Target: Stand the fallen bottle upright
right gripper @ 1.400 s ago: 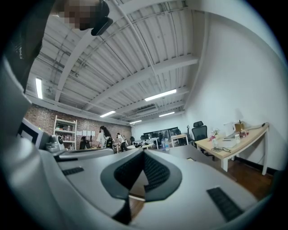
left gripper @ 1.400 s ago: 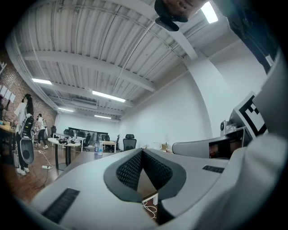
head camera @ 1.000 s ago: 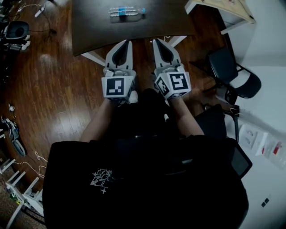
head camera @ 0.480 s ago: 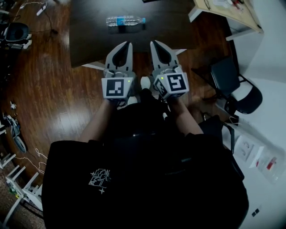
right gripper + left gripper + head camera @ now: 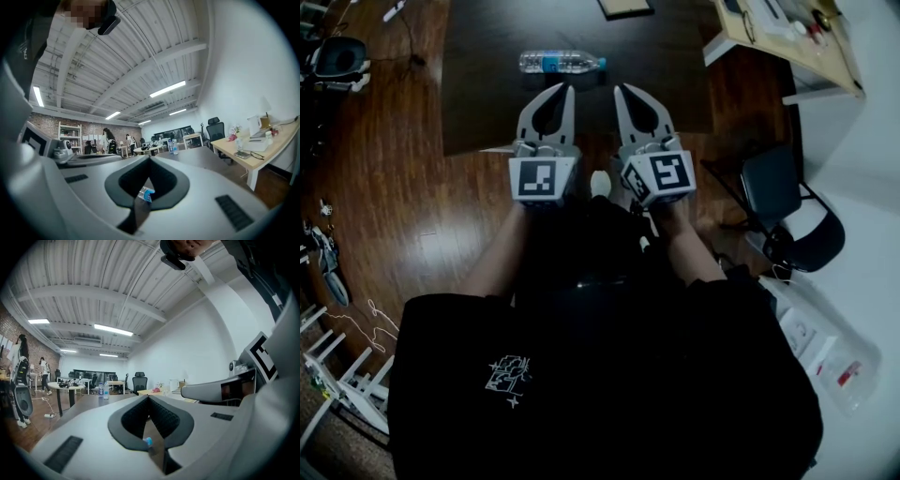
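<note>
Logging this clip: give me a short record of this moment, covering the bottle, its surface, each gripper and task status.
object: bottle lying on its side, blue cap toward the head view's right
surface: dark table
left: left gripper shut, empty, short of the bottle
right: right gripper shut, empty, short of the bottle
contact: none
status: bottle not yet upright

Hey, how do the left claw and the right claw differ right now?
The left claw is nearest the body of the bottle; the right claw is nearest its blue cap. The left claw's marker cube faces the head camera squarely; the right claw's is turned, showing two faces. Both are shut, empty, short of the bottle.
</note>
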The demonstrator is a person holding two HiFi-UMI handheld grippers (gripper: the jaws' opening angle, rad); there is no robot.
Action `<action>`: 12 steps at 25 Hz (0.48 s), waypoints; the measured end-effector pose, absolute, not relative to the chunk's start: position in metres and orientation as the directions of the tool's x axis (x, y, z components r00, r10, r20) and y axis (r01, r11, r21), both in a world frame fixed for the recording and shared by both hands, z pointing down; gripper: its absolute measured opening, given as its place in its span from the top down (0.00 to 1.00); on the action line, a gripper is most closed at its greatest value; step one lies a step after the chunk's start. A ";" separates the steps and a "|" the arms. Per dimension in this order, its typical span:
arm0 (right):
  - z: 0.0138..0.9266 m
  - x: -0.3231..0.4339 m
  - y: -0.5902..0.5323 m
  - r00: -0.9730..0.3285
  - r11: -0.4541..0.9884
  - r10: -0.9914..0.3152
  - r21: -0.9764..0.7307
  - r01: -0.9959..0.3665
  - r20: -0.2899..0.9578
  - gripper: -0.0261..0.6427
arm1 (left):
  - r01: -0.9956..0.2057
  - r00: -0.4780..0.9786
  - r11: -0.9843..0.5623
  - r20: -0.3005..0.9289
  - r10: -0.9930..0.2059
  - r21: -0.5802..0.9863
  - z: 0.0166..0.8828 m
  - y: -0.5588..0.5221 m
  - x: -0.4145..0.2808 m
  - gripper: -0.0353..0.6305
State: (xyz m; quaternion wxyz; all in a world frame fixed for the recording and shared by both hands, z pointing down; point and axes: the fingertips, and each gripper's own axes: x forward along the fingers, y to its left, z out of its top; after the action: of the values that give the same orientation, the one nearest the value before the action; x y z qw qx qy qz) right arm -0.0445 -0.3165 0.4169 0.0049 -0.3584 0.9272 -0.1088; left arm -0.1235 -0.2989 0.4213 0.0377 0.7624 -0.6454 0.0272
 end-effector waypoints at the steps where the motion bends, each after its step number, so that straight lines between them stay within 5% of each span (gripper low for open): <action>1: 0.418 -0.047 -0.320 -0.747 0.723 -0.661 -0.206 -0.659 0.071 0.94 | -0.986 0.165 -0.165 0.100 -0.981 0.011 0.424 -0.304 -0.126 0.95; 12: 0.427 -0.046 -0.351 -0.687 0.652 -0.719 -0.239 -0.719 0.106 0.94 | -0.811 0.362 -0.490 0.386 -0.849 -0.318 0.499 -0.370 -0.111 0.95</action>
State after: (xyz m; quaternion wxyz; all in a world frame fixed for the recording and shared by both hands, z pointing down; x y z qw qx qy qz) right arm -0.0456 -0.3515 0.4273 -0.0008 -0.3956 0.9090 -0.1316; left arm -0.1112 -0.3698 0.4992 -0.0366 0.8243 -0.5035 0.2563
